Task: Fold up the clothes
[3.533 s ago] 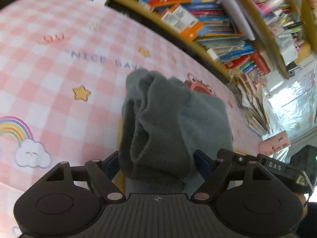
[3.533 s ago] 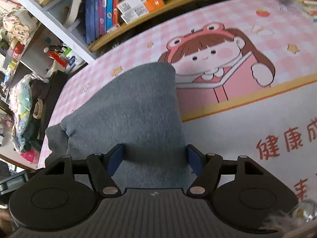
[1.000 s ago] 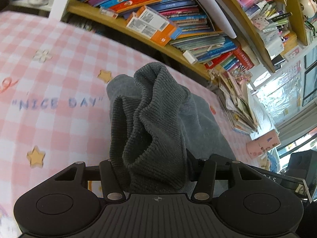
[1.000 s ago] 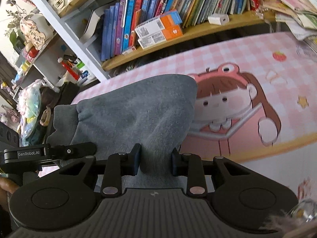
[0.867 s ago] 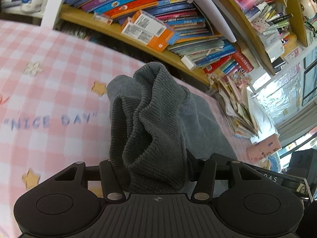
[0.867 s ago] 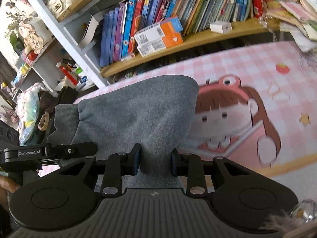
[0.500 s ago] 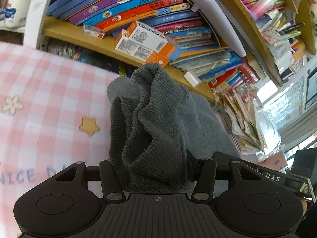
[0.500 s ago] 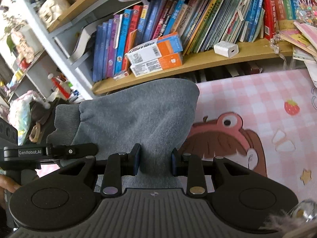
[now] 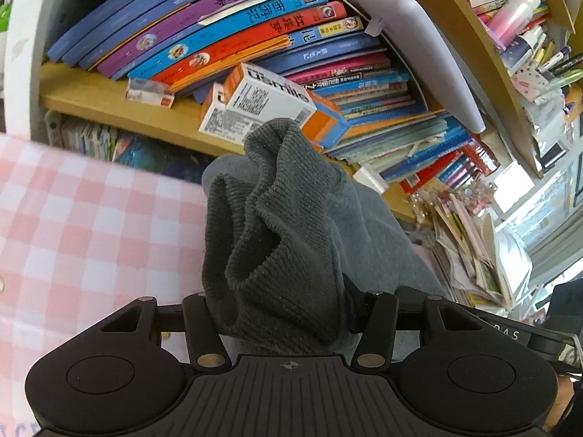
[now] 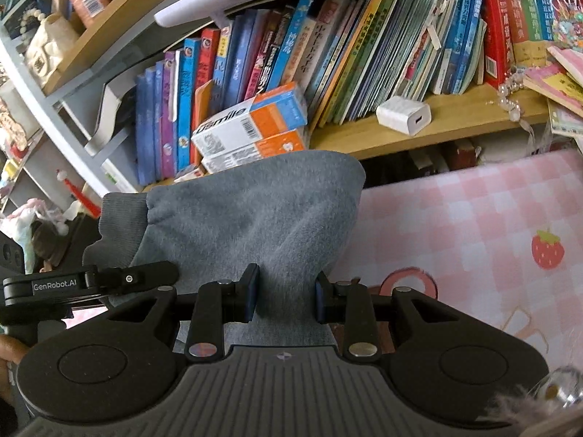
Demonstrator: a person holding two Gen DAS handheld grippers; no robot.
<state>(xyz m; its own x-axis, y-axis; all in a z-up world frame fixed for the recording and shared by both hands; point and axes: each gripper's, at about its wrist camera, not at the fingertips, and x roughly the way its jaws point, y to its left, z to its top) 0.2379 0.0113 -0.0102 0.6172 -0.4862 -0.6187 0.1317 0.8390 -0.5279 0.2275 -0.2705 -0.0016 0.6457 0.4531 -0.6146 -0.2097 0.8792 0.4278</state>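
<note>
A grey fleece garment with a darker ribbed cuff hangs between my two grippers, lifted off the pink checked mat. In the left wrist view my left gripper (image 9: pixel 284 313) is shut on the bunched ribbed cuff (image 9: pixel 269 225). In the right wrist view my right gripper (image 10: pixel 284 302) is shut on the smooth grey fleece (image 10: pixel 255 218). The ribbed cuff (image 10: pixel 116 218) and the left gripper's arm (image 10: pixel 91 284) show at the left of that view. The garment's lower part is hidden behind both gripper bodies.
A wooden bookshelf (image 9: pixel 120 109) packed with books stands just beyond the pink checked mat (image 9: pixel 91 236). White and orange boxes (image 10: pixel 251 127) and a white charger (image 10: pixel 402 114) lie on the shelf. Stacked booklets (image 9: pixel 473 240) sit at the right.
Both grippers closed on the garment, then lifted it and carried it toward the bookshelf. The mat's cartoon print has slid out of view and the shelf now fills the frames.
</note>
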